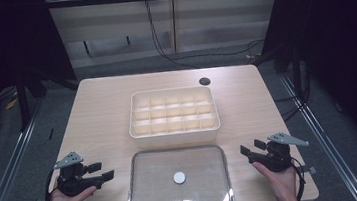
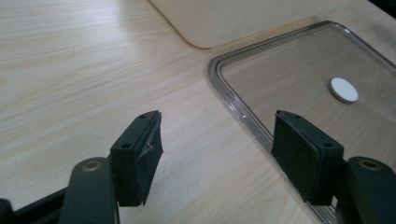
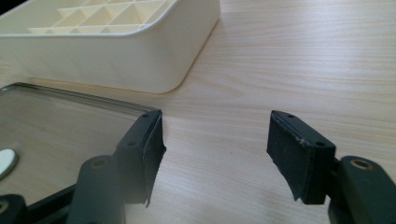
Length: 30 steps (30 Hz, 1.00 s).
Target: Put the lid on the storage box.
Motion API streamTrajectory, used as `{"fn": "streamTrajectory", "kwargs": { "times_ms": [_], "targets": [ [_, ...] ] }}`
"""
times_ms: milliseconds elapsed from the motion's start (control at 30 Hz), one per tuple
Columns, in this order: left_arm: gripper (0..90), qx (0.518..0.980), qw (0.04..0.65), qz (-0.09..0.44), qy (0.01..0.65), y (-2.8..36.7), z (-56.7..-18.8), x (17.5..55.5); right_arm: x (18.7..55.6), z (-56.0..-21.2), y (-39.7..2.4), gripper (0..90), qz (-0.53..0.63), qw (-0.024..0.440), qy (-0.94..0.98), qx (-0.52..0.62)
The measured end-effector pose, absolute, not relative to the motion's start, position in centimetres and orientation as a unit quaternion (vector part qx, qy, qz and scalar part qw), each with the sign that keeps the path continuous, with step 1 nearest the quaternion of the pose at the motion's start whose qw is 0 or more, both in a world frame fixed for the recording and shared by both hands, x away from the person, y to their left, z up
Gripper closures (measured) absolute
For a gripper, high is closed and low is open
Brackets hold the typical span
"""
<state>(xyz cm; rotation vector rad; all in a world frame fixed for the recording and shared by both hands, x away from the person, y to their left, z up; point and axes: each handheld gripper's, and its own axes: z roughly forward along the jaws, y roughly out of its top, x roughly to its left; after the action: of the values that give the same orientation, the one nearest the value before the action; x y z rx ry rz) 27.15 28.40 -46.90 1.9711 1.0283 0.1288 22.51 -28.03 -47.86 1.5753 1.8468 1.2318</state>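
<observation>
A cream compartment box [image 1: 172, 112] stands in the middle of the wooden table, its many cells empty. In front of it lies a clear lid [image 1: 179, 180] with a white round knob [image 1: 179, 177] at its centre. My left gripper [image 1: 101, 172] rests at the table's front left, open, jaws pointing toward the lid's left edge. My right gripper [image 1: 250, 152] is at the front right, open, just off the lid's right edge. The left gripper view has the lid's rim [image 2: 233, 100] and knob [image 2: 343, 89]; the right gripper view has the box's corner [image 3: 140, 65] and the lid [image 3: 56, 116].
A dark round hole [image 1: 204, 81] sits in the table behind the box's right corner. Bare wood [image 1: 97, 114] lies either side of the box. Cables run across the floor behind the table, and dark curtains flank both sides.
</observation>
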Motion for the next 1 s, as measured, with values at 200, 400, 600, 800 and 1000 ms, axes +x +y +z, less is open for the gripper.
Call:
{"fn": "streamTrajectory", "kwargs": {
  "times_ms": [200, 400, 600, 800, 1000],
  "targets": [
    [30.0, 0.799, 0.424, 0.054, 0.423, 28.1, -47.0, 27.1, 22.3, -47.6, -27.9, 36.8, 0.445, 0.201, 0.666, 0.564],
    [31.6, 0.800, 0.423, 0.055, 0.422, 27.6, -46.2, 26.5, 22.2, -47.1, -27.0, 41.1, 0.448, 0.179, 0.679, 0.553],
    [35.9, 0.802, 0.430, 0.056, 0.410, 26.8, -45.4, 26.3, 22.3, -46.0, -25.3, 40.9, 0.452, 0.152, 0.701, 0.530],
    [42.8, 0.810, 0.421, 0.041, 0.407, 25.7, -46.1, 28.0, 23.6, -45.0, -24.2, 45.0, 0.440, 0.131, 0.720, 0.521],
    [46.4, 0.821, 0.418, 0.049, 0.386, 24.5, -44.7, 28.5, 25.0, -44.7, -23.4, 46.1, 0.419, 0.118, 0.740, 0.512]
  ]
}}
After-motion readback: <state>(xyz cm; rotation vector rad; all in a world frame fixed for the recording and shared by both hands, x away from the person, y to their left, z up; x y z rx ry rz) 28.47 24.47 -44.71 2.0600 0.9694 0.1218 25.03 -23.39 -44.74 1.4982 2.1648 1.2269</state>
